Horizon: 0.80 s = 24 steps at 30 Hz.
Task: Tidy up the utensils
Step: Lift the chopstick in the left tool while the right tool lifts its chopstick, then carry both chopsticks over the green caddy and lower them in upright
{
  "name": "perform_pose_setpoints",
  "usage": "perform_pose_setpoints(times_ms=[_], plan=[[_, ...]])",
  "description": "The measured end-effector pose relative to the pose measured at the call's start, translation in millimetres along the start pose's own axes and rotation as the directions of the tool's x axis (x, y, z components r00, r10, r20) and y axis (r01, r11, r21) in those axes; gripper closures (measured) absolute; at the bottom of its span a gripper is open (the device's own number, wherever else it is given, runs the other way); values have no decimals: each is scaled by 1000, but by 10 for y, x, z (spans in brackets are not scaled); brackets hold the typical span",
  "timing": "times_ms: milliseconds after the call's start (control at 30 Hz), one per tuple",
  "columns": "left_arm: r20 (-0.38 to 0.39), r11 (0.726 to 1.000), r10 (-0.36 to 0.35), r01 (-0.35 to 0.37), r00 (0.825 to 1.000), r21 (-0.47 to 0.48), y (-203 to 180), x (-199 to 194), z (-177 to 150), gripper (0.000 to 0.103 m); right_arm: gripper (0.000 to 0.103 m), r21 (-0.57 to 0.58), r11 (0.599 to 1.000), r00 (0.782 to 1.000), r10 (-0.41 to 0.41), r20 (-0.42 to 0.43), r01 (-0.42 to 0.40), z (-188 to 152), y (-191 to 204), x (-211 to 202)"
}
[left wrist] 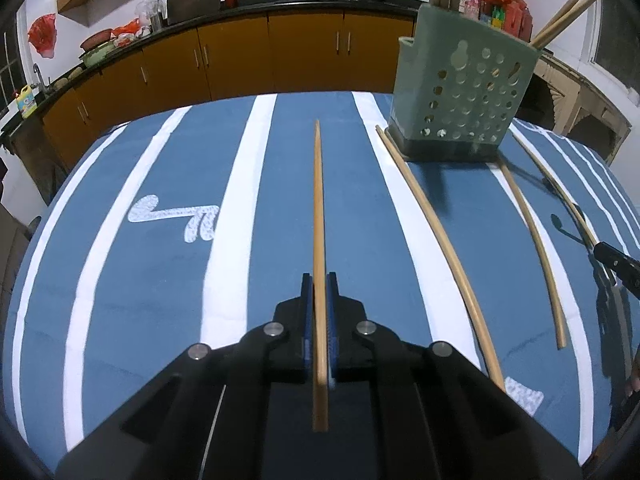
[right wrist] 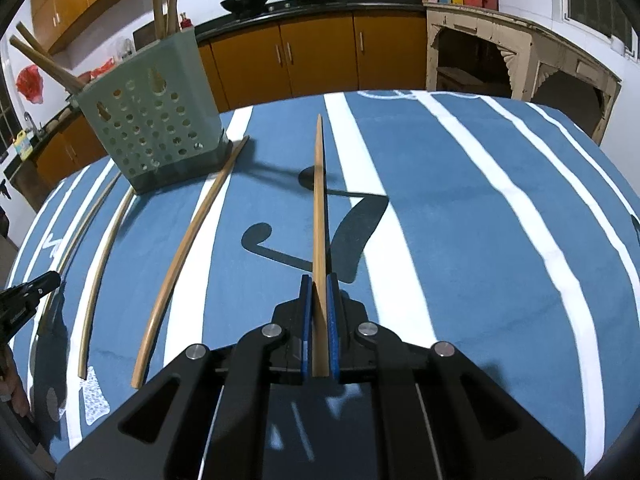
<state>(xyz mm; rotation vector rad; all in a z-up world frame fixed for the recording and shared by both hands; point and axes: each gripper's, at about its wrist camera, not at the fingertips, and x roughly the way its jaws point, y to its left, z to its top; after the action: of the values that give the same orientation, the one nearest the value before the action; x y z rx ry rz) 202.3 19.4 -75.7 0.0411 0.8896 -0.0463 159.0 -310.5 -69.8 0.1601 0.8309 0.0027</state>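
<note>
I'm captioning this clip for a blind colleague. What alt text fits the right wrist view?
The right claw is shut on a wooden chopstick pointing forward over a blue and white striped tablecloth. To its left, loose chopsticks lie beside a green perforated holder with chopsticks standing in it.

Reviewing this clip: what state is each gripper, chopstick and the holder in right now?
Left gripper: shut on a chopstick.
Right gripper: shut on another chopstick.
Loose chopsticks: two lying flat on the tablecloth.
Green holder: upright, chopsticks already standing inside.
</note>
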Motion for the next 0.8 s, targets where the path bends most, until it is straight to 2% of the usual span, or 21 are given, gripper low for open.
perform_pose_setpoints(times_ms=[333,800], plan=[[94,1000,-12,12,996,-3,62,-411,97,96,95,-12,1000,995,6,97,-5,122,0,-325],[231,1000,-27,28,973,-3,60,-861,318,96,95,-8,1000,981,22,195,-21,301,-3,-594]])
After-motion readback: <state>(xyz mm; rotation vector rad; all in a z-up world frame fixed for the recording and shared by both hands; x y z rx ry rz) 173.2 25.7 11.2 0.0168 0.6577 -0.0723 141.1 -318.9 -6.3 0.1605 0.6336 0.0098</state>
